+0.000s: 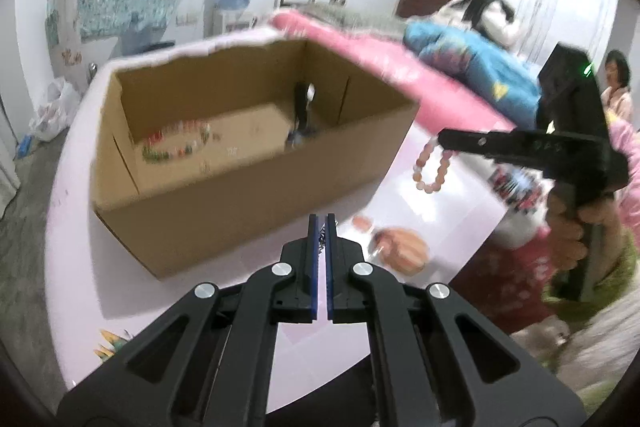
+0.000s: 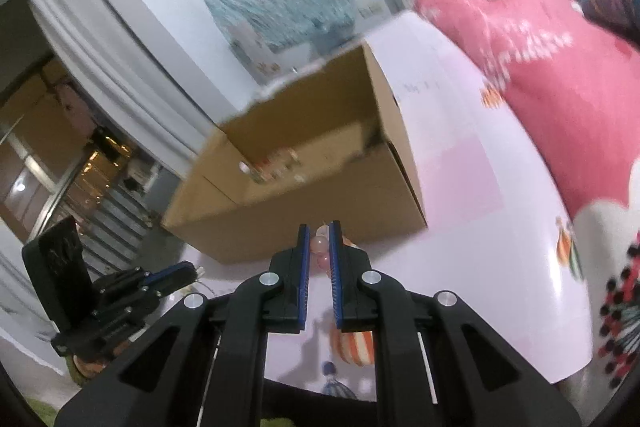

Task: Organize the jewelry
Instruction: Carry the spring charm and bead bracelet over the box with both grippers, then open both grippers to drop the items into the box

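Left hand-held gripper (image 1: 322, 223) tilts down toward the cardboard box (image 1: 248, 163) on the pink worktop (image 1: 436, 223), jaws pinched on a thin chain (image 1: 321, 237). Right hand-held gripper (image 1: 442, 139), raised beside the box, grips a pink bead bracelet (image 1: 434, 167) dangling clear of the worktop.

A pale pink table (image 1: 440, 195) bore an open cardboard box (image 1: 248, 195); a pink quilt (image 2: 552, 75) lay along its far edge.
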The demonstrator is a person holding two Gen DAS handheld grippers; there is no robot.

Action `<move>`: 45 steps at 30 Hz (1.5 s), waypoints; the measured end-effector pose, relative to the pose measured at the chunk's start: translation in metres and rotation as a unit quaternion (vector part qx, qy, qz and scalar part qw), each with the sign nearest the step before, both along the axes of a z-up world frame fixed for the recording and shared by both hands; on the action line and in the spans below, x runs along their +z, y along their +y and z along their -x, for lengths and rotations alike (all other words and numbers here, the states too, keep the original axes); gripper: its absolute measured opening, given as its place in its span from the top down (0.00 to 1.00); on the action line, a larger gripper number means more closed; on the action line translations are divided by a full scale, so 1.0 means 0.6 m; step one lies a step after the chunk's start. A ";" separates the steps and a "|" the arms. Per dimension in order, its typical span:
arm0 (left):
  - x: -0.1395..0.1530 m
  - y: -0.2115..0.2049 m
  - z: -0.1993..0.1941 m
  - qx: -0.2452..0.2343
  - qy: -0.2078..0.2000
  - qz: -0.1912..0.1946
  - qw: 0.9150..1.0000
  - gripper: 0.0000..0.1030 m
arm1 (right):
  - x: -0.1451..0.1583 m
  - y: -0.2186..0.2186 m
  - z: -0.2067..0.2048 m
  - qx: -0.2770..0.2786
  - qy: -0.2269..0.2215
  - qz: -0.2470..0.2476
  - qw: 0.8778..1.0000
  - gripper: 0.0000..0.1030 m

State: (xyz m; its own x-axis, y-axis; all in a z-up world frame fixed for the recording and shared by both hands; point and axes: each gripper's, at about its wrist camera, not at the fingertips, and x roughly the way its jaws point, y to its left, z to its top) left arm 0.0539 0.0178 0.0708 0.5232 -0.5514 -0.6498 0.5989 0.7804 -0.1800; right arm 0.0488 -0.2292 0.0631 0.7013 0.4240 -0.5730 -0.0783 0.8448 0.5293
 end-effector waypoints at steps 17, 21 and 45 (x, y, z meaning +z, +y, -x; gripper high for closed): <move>0.028 -0.040 -0.214 0.013 0.109 0.006 0.994 0.98 | 0.112 0.010 -0.193 0.108 -0.053 -0.020 0.993 0.90; -0.033 -0.047 -0.272 0.032 0.173 -0.027 0.984 0.98 | 0.081 0.026 -0.241 0.125 -0.010 -0.023 0.992 0.90; 0.078 0.153 -0.146 0.176 0.026 0.066 0.982 0.18 | 0.054 0.059 -0.329 0.170 0.067 -0.026 0.983 0.90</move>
State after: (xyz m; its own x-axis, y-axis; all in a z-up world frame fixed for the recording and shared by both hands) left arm 0.1414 0.1096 0.1174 0.6648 -0.4230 -0.6158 0.2829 0.9054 -0.3165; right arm 0.2459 -0.1937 0.0955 0.4338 0.6515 -0.6224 -0.2783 0.7539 0.5952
